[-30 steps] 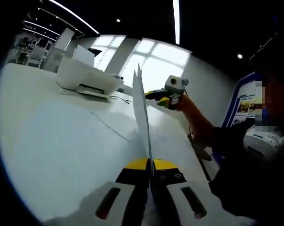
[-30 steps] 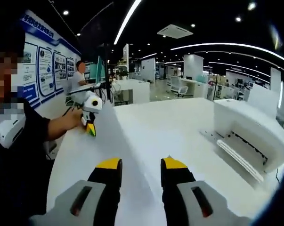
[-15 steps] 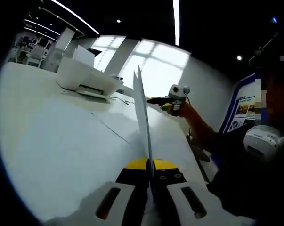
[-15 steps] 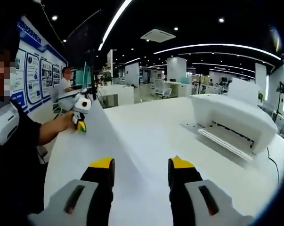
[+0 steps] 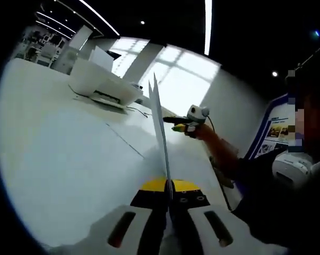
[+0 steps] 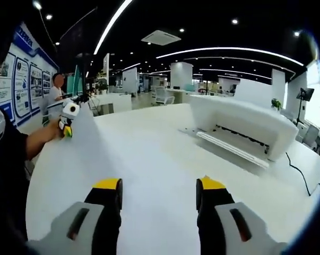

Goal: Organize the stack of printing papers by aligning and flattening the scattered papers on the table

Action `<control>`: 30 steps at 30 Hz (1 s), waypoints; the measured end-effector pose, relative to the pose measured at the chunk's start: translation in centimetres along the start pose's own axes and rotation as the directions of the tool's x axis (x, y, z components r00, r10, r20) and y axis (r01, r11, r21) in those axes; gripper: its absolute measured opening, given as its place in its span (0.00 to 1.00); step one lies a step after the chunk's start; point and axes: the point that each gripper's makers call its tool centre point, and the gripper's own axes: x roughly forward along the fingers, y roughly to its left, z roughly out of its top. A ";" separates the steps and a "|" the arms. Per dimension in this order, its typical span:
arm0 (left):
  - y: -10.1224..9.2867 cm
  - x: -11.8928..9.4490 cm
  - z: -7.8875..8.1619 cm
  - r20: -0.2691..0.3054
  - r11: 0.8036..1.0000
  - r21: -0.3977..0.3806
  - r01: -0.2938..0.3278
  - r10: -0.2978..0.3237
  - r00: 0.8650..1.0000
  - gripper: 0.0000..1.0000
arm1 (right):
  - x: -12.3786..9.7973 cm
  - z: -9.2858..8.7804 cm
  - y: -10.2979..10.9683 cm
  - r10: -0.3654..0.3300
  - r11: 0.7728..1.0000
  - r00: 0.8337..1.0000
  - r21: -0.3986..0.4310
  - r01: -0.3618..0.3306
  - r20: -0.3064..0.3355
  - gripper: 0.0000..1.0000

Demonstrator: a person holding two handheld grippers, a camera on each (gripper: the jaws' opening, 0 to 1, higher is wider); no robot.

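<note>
Left hand-held gripper [image 5: 169, 187]: the jaws are closed together on the near edge of a sheet of white paper [image 5: 158, 127]. In the left gripper view the sheet stands on edge, rising straight ahead of the yellow jaw tips and extending away from them above the white tabletop [image 5: 59, 149]. The far end of the sheet shows two pointed corners, which suggests more than one sheet; the exact count cannot be determined.

Right hand-held gripper [image 6: 158, 187]: the jaws are spread wide apart and nothing is held between them. In the right gripper view the bare tabletop [image 6: 149, 154] lies between and ahead of the jaw tips.

In the left gripper view the right hand-held gripper [image 5: 173, 120] appears ahead and to the right of the paper, held in the person's hand [image 5: 194, 130], with its jaws pointing toward the sheet. Whether it touches the sheet cannot be determined.

In the right gripper view the left hand-held gripper [image 6: 67, 129] appears ahead and to the left, held in a hand, with the paper [image 6: 88, 135] sloping from it across the tabletop.

A white printer [image 6: 239, 126] stands on the tabletop ahead and to the right of the right hand-held gripper; a black cable [image 6: 300, 170] runs beside it. In the left gripper view the printer [image 5: 104, 84] is ahead and to the left of the paper.
</note>
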 end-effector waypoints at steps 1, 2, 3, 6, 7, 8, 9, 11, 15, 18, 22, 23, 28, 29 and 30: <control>0.0 0.0 0.0 0.000 1.000 -0.002 0.001 -0.001 1.000 0.06 | 0.3 -0.1 -0.4 -0.003 1.000 1.000 -0.002 0.003 0.002 0.54; 0.1 -0.1 0.1 0.001 1.000 -0.003 0.002 -0.002 1.000 0.06 | 0.5 -0.2 -0.8 -0.006 1.000 1.000 -0.003 0.006 0.004 0.55; 0.1 -0.1 0.1 0.001 1.000 -0.003 0.002 -0.002 1.000 0.06 | 0.8 -0.2 -1.3 -0.009 1.000 1.000 -0.013 0.009 0.007 0.56; -0.1 0.0 0.0 0.001 1.000 -0.003 0.001 -0.001 1.000 0.06 | 1.5 -0.3 -2.3 0.001 1.000 1.000 -0.027 0.000 0.015 0.56; -0.1 0.0 0.0 0.001 1.000 -0.003 0.001 -0.001 1.000 0.06 | 1.7 -0.2 -2.7 0.005 1.000 1.000 -0.031 -0.005 0.019 0.56; -0.2 0.0 -0.1 0.001 1.000 -0.003 0.001 -0.001 1.000 0.06 | 1.7 -0.1 -2.9 0.006 0.999 1.000 -0.036 -0.005 0.027 0.56; -0.2 0.1 -0.1 0.000 1.000 -0.002 0.002 -0.002 1.000 0.06 | 1.8 0.2 -3.3 0.007 0.999 0.999 -0.040 -0.005 0.051 0.56; -0.3 0.1 -0.1 0.001 1.000 -0.002 0.003 -0.003 1.000 0.06 | 1.8 0.2 -3.4 0.009 0.999 0.998 -0.032 -0.007 0.069 0.56; -0.2 0.0 0.0 0.002 1.000 -0.005 0.001 -0.001 1.000 0.06 | 2.2 -0.9 -3.5 -0.006 1.000 0.999 -0.025 0.007 0.050 0.56; -0.3 0.0 0.0 0.003 1.000 -0.007 -0.001 0.001 1.000 0.06 | 2.6 -1.5 -3.9 -0.033 0.999 0.999 -0.011 0.034 0.033 0.56; -0.3 0.1 0.0 0.005 1.000 -0.010 -0.001 0.001 1.000 0.07 | 3.3 -2.3 -3.8 -0.046 0.998 0.999 -0.037 0.045 -0.008 0.56; -0.3 0.1 0.0 0.004 1.000 -0.009 0.000 0.000 1.000 0.07 | 3.4 -2.4 -3.7 -0.043 0.998 0.999 -0.038 0.043 -0.011 0.56; -0.4 0.0 0.0 0.006 1.000 -0.012 0.002 -0.002 1.000 0.07 | 3.9 -2.9 -4.2 -0.065 0.997 0.998 -0.029 0.065 -0.018 0.56; -0.4 0.0 0.0 0.006 1.000 -0.012 0.002 -0.002 1.000 0.07 | 4.0 -3.0 -4.4 -0.073 0.997 0.997 -0.025 0.072 -0.021 0.56; -0.4 0.0 0.0 0.006 1.000 -0.012 0.002 -0.002 1.000 0.07 | 4.1 -3.2 -4.5 -0.078 0.997 0.997 -0.021 0.078 -0.025 0.55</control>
